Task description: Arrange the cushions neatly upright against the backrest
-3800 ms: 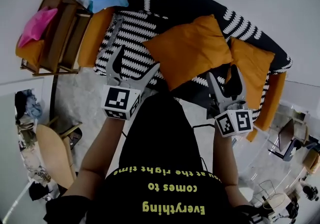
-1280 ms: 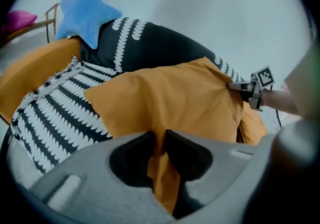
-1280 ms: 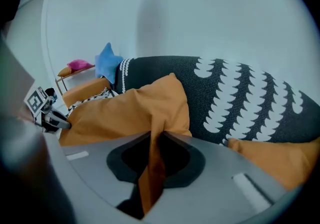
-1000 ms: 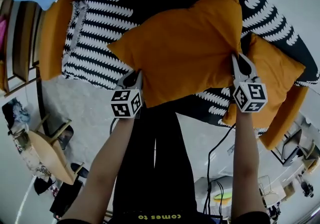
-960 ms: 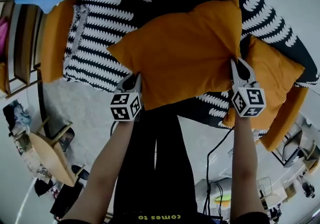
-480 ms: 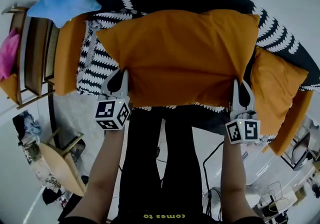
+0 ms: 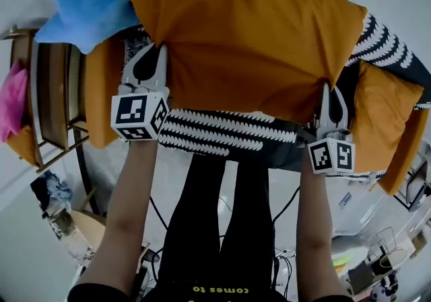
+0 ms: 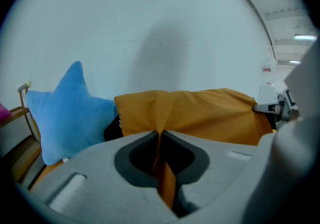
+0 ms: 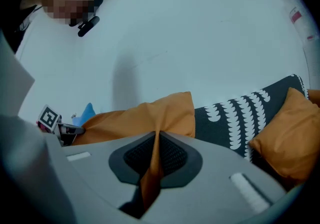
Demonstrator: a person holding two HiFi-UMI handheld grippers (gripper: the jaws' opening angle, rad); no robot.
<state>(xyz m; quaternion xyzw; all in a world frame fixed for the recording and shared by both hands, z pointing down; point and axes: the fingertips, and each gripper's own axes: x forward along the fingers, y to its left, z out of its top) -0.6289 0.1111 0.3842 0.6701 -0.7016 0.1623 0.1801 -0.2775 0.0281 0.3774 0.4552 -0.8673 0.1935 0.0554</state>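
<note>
Head view: orange cushion [image 7: 249, 38] stretched btw left gripper [image 7: 155, 50], right gripper [image 7: 328, 90]; both clamp it.

wall [image 8: 150, 28]: plain white, behind the sofa [image 7: 222, 133] with its black-and-white patterned cover | chair [image 7: 52, 85]: wooden slatted frame, just off the sofa's left end in the head view | floor [image 7: 170, 179]: pale, in front of the sofa, dark cables [image 7: 286, 205] on it | light [image 8: 306, 37]: lit ceiling strip, above the sofa's right end
</note>
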